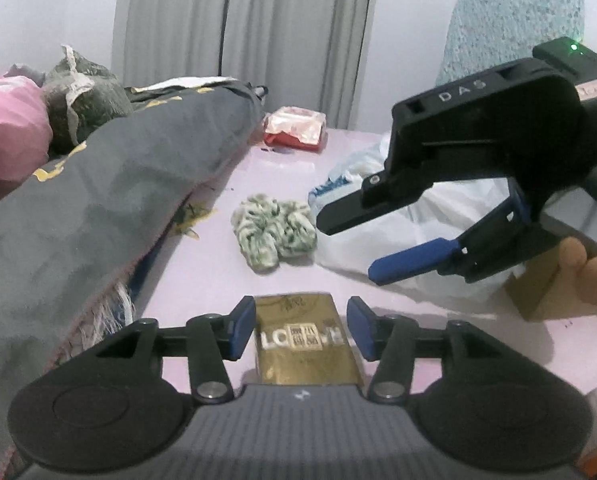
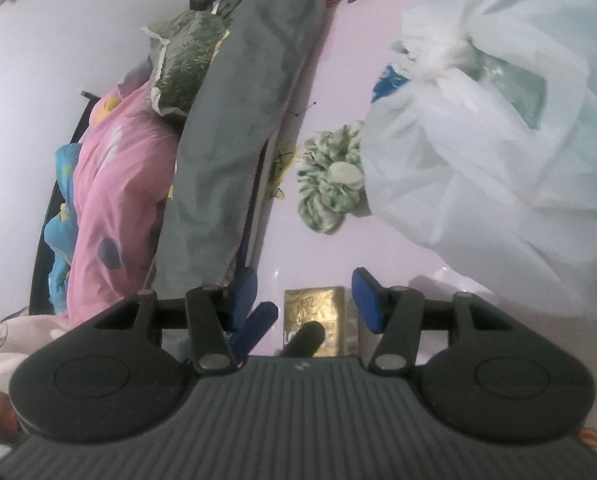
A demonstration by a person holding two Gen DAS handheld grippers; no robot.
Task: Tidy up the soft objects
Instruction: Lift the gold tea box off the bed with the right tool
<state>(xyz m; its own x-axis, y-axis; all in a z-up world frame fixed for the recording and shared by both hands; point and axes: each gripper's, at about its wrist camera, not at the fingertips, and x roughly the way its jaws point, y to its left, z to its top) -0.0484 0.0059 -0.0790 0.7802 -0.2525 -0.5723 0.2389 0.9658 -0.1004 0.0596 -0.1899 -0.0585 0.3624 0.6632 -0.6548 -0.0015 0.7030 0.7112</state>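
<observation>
A gold box printed "LOVE" lies flat on the pink surface between the blue pads of my left gripper, which stands open around it with slim gaps on both sides. A green-and-white scrunchie rests further out, beside a white plastic bag. My right gripper hovers open and empty over the bag's near edge, a hand's thumb behind it. In the right wrist view my right gripper is open above the gold box, with the left gripper at the box. The scrunchie touches the bag.
A rolled grey blanket runs along the left, with a pink quilt and a green pillow behind it. A red-and-white packet lies at the far end. A cardboard box sits at the right edge.
</observation>
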